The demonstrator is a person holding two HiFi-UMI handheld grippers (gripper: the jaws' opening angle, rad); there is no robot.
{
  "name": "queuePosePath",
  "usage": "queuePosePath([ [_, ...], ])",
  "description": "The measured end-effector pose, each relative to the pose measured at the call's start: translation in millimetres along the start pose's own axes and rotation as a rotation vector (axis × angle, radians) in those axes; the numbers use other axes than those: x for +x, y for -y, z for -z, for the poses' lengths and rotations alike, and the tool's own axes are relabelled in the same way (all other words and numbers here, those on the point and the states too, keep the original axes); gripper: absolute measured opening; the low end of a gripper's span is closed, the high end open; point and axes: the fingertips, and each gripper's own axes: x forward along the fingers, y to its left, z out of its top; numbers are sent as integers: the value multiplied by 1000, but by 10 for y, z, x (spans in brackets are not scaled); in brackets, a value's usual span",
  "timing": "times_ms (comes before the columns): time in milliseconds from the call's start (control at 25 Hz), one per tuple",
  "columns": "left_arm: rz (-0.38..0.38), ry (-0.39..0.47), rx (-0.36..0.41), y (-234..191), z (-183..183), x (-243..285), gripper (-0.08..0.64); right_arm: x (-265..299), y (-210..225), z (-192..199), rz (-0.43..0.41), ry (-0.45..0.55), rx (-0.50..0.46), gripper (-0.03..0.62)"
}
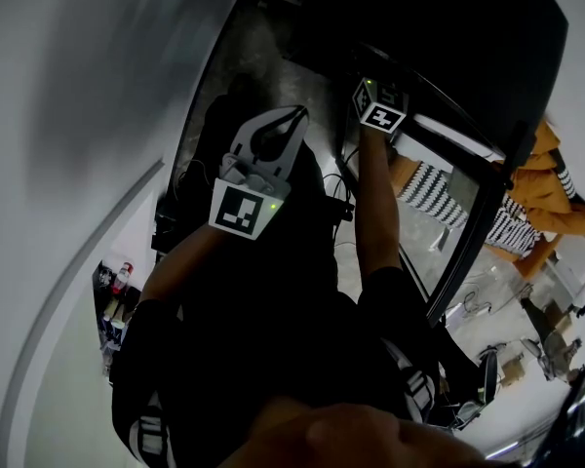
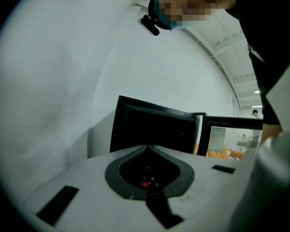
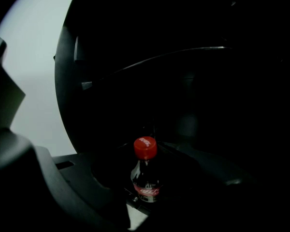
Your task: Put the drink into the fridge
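Note:
A cola bottle [image 3: 146,175] with a red cap [image 3: 145,148] stands upright between the dark jaws of my right gripper [image 3: 152,139], which is shut on it. In the head view that right gripper [image 1: 370,78] reaches into the dark inside of the black fridge [image 1: 448,27], and the bottle is hidden there. The fridge's glass door [image 1: 450,213] stands open to the right. My left gripper [image 1: 278,125] is held up in front of the fridge [image 2: 154,129], its white jaws [image 2: 147,149] shut with nothing gripped.
A pale wall [image 1: 68,115] runs along the left. Orange seats with striped cushions [image 1: 546,183] show past the glass door. Several small bottles [image 1: 117,283] stand low at the left. Cables [image 1: 341,203] hang by the fridge front.

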Motion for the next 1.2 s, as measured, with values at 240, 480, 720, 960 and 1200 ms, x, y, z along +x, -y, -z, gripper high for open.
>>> queuePosePath([
  [240,-2,-9,-13,17,33,-5,6,60,37,29,9,-2,5,136],
  [480,-1,17,25,1,15,1,6,125,36,30,1,13,-7,136],
  [720,-4,10,24,-19,38,-3,6,123,25,63,-1,9,-20,135],
  [960,7,21,50,3,-14,-5,5,106,44,104,11,14,-4,138],
  [1200,-9,-3,-15,18,42,-44,6,90,47,121,10,7,3,144],
])
